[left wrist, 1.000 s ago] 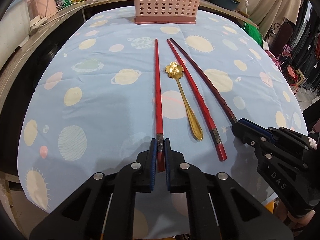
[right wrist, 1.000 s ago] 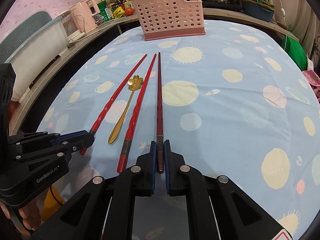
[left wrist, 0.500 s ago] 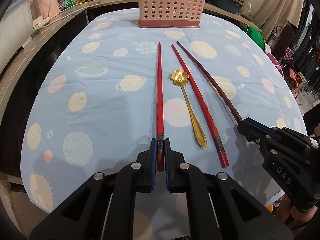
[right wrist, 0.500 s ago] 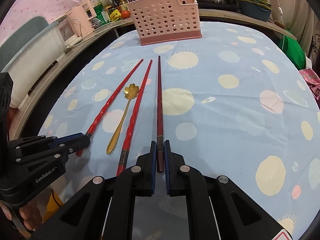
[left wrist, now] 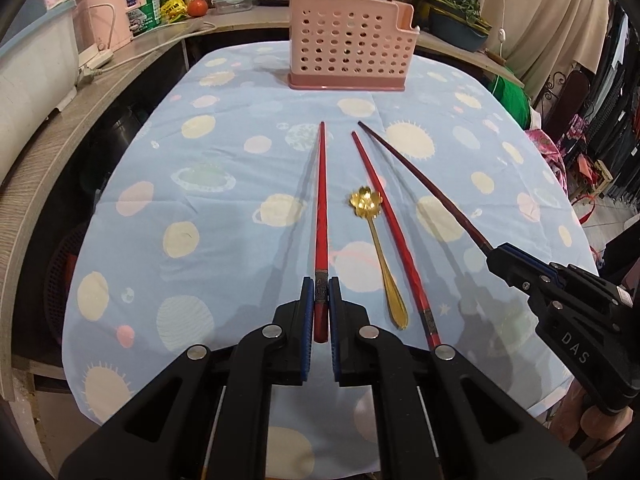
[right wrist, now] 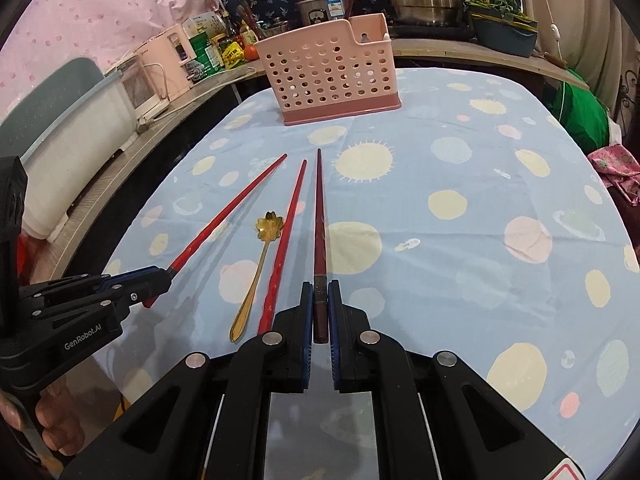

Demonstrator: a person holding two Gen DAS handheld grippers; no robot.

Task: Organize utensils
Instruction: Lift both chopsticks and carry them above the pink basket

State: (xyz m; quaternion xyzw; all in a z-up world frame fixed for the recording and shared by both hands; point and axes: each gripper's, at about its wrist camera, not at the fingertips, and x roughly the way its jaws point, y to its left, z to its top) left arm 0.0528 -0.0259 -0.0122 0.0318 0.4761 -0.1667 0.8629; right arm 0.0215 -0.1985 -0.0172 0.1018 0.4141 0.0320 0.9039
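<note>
both chopsticks, seemingly lifted since before, each pinched: left hand-held gripper point(left wrist: 321, 300) bright red chopstick point(left wrist: 321, 204), right hand-held gripper point(right wrist: 321, 302) dark chopstick point(right wrist: 319, 224).

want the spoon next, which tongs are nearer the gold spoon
Roughly even, maybe left. Gold spoon lies between them: left tongs just left of its handle, right tongs beyond the loose red chopstick.

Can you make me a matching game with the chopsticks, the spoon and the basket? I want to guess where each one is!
Things:
1. dark brown chopstick
2. gold spoon
3. pink basket
4. bright red chopstick

Places:
A. at the table's far end
B. held by the left gripper
C. lying on the cloth
D. held by the right gripper

Pairs: 1-D, 2-C, 3-A, 4-B
</note>
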